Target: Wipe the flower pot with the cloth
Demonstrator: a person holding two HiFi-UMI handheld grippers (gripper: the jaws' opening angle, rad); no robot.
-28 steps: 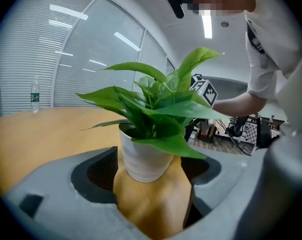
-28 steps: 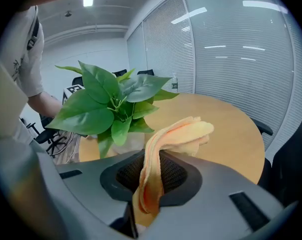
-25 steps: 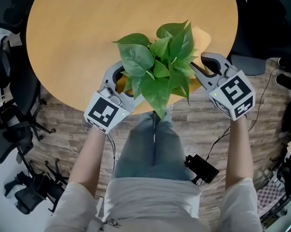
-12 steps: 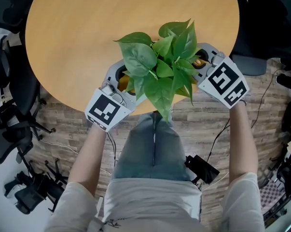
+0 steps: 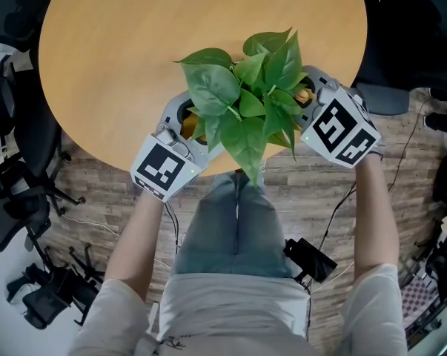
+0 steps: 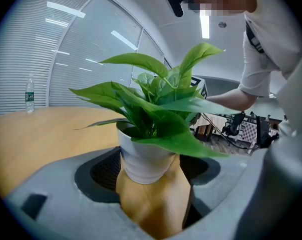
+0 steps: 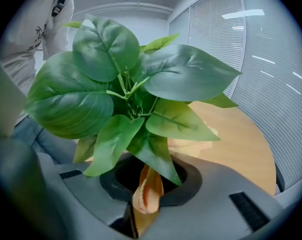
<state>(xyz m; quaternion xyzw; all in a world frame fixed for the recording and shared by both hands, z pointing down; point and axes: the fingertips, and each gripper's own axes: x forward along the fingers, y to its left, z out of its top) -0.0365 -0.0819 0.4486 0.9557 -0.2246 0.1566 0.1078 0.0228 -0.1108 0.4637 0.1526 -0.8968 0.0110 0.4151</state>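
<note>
Plainly upright flower pot (image 6: pixel 143 159), mouth upward.

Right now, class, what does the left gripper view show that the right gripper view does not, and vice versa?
Only the left gripper view: the white pot between the jaws of the left tool, and a water bottle. Only the right gripper view: the orange cloth pinched in the right tool. Both: the green leaves, the wooden table and the window blinds.
</note>
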